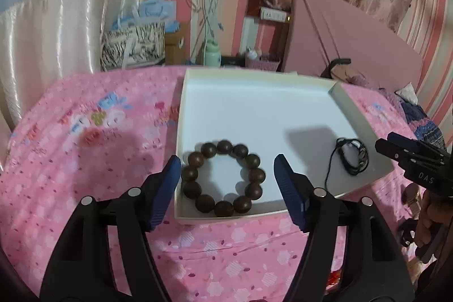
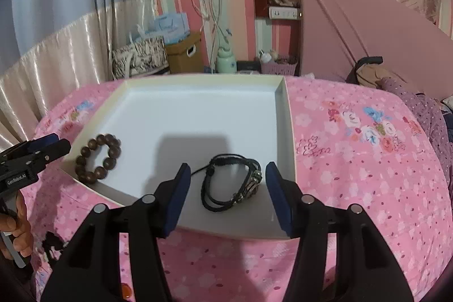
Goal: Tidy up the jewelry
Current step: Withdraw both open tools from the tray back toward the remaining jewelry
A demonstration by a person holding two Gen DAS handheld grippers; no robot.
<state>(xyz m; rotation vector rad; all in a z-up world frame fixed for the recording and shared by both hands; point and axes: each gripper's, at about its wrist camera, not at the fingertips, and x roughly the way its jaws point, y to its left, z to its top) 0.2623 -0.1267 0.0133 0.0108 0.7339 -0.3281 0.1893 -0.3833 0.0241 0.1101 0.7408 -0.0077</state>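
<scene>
A shallow white box (image 1: 254,109) lies on the pink flowered bedspread; it also shows in the right wrist view (image 2: 198,109). A brown wooden bead bracelet (image 1: 223,179) lies in its near left corner, also seen in the right wrist view (image 2: 97,157). A black cord bracelet (image 2: 232,186) lies in its near right corner, also in the left wrist view (image 1: 352,156). My left gripper (image 1: 228,183) is open and empty, its fingers either side of the bead bracelet. My right gripper (image 2: 226,186) is open and empty, its fingers either side of the black bracelet.
The pink bedspread (image 1: 85,160) surrounds the box. Beyond the bed's far edge stand bags (image 1: 133,47), a cardboard box (image 2: 184,53), a green bottle (image 2: 226,62) and a small basket (image 2: 279,67). A pink board (image 2: 354,27) leans at the right. Clothes (image 2: 410,95) lie at the right.
</scene>
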